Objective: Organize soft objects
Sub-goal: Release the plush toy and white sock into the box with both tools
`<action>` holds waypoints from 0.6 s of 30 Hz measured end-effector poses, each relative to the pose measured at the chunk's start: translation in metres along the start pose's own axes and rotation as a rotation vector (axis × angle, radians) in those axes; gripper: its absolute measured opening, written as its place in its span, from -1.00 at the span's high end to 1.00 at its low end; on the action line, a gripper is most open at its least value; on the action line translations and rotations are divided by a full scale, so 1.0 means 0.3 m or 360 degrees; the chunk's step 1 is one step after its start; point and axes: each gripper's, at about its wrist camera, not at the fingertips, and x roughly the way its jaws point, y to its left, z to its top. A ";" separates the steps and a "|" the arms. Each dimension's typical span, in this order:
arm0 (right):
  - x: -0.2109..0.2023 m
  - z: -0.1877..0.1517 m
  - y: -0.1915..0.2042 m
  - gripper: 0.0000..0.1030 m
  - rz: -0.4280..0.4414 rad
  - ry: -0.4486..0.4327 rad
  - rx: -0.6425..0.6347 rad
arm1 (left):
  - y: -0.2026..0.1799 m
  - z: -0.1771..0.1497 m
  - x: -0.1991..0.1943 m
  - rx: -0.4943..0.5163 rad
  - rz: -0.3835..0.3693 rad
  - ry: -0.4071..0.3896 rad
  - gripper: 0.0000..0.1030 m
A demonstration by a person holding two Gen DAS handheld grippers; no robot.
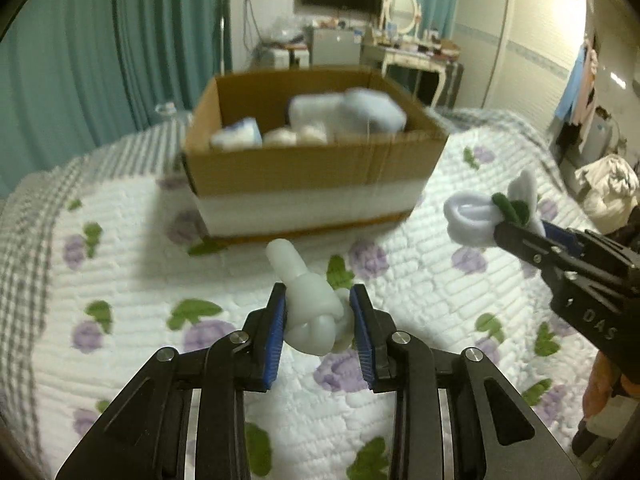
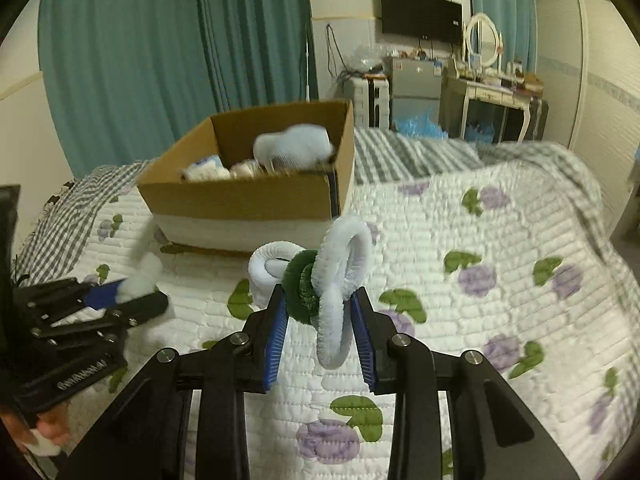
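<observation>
My left gripper (image 1: pixel 318 304) is shut on a pale white knotted soft toy (image 1: pixel 310 306) and holds it above the quilt, in front of the cardboard box (image 1: pixel 304 168). My right gripper (image 2: pixel 318 308) is shut on a bunch of fuzzy rings (image 2: pixel 332 280), white, pale blue and dark green. It shows in the left wrist view (image 1: pixel 508 224) to the right of the box, off the bed. The left gripper shows in the right wrist view (image 2: pixel 132 292) at the left. The box (image 2: pixel 248 200) holds several pale soft items (image 1: pixel 348 114).
The box sits on a white quilt with purple flowers (image 1: pixel 400 280) over a grey checked blanket (image 2: pixel 420 152). Teal curtains (image 1: pixel 100 52) hang behind. A dressing table with a mirror (image 1: pixel 404 12), a small fridge and a TV stand at the far wall.
</observation>
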 end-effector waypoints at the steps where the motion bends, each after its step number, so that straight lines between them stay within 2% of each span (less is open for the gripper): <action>1: -0.014 0.009 0.004 0.40 -0.0005 -0.0013 -0.0008 | -0.017 0.015 -0.024 0.0013 0.0009 -0.0032 0.41; 11: -0.185 0.215 0.077 0.40 0.0027 -0.0219 -0.0114 | -0.041 0.175 -0.233 0.0094 0.0087 -0.0296 0.40; 16: -0.207 0.348 0.090 0.40 0.0090 -0.0313 -0.0137 | -0.047 0.266 -0.259 0.0137 0.0126 -0.0388 0.40; 18: -0.191 0.413 0.099 0.40 0.0119 -0.0333 -0.0148 | -0.042 0.312 -0.231 0.0131 0.0146 -0.0394 0.40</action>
